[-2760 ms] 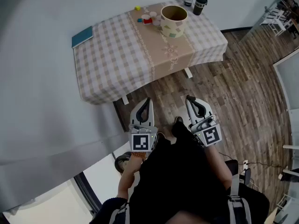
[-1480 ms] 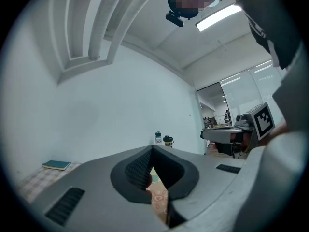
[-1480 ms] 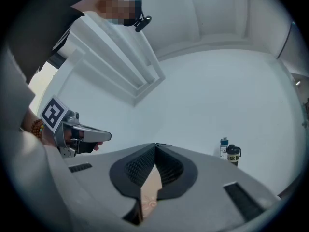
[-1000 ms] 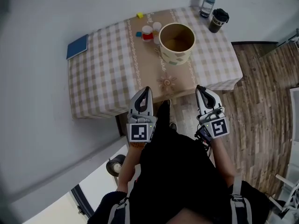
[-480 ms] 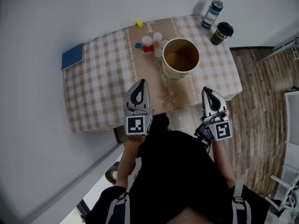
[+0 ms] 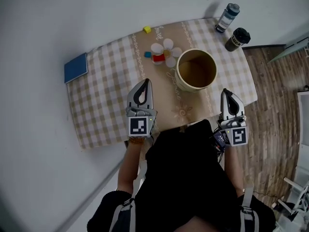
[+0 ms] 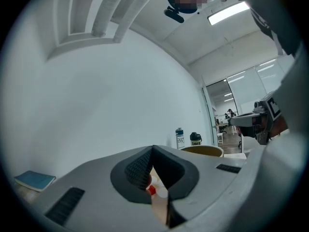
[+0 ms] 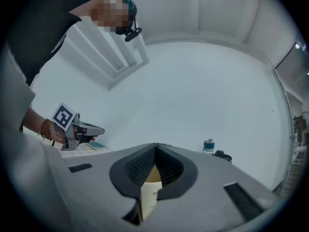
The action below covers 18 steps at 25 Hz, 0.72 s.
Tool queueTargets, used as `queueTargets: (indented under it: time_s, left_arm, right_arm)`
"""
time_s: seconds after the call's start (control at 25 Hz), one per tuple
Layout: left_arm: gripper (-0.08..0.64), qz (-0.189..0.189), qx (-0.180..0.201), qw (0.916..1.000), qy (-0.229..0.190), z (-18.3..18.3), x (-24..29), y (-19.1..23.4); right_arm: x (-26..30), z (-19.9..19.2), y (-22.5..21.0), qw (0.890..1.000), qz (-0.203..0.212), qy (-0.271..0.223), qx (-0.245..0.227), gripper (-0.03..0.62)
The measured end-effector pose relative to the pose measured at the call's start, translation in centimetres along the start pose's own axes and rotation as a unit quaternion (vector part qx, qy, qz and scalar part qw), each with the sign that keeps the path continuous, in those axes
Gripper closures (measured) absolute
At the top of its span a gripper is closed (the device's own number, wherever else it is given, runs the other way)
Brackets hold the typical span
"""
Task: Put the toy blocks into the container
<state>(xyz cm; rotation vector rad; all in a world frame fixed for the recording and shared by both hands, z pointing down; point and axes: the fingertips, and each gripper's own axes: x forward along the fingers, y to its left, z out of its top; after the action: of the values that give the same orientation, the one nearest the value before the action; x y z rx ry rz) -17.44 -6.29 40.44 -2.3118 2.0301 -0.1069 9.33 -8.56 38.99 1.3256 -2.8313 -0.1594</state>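
Approach stage: both claws closed and empty, no block lifted yet.

Left gripper (image 6: 144,82) and right gripper (image 6: 228,92), grey hard shells with ribbed dark pads, jaws pressed together on nothing, flank the near side of the cream round paper-looking tub (image 6: 179,77). Small hard red cube (image 6: 158,58) and blue cube (image 6: 147,54) lie just left of the tub; yellow cube (image 6: 147,29) farther beyond, on soft checked cloth (image 6: 101,86). Next, likely: open left jaws, reach for red.
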Motion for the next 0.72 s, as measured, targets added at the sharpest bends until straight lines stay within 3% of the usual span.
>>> queueTargets:
  time_s: [0.12, 0.24, 0.48, 0.72]
  left_arm:
    - [0.565, -0.002, 0.05, 0.9987, -0.015, 1.3, 0.9, 0.3]
    - [0.563, -0.013, 0.088, 0.996, 0.004, 0.8, 2.6, 2.0]
    - [0.563, -0.007, 0.065, 0.9977, 0.017, -2.7, 7.8, 4.4]
    - [0.557, -0.042, 0.067, 0.9949, 0.063, -8.0, 10.5, 4.4]
  right_arm:
    - [0.1, -0.5, -0.7, 1.0, -0.001, 0.006, 0.001, 0.594]
    - [1.1, -0.9, -0.4, 1.0, 0.01, -0.006, 0.003, 0.594]
    - [1.8, -1.4, -2.2, 1.0, 0.006, -0.008, 0.005, 0.594]
    - [1.2, -2.3, -3.0, 1.0, -0.011, 0.009, 0.005, 0.594]
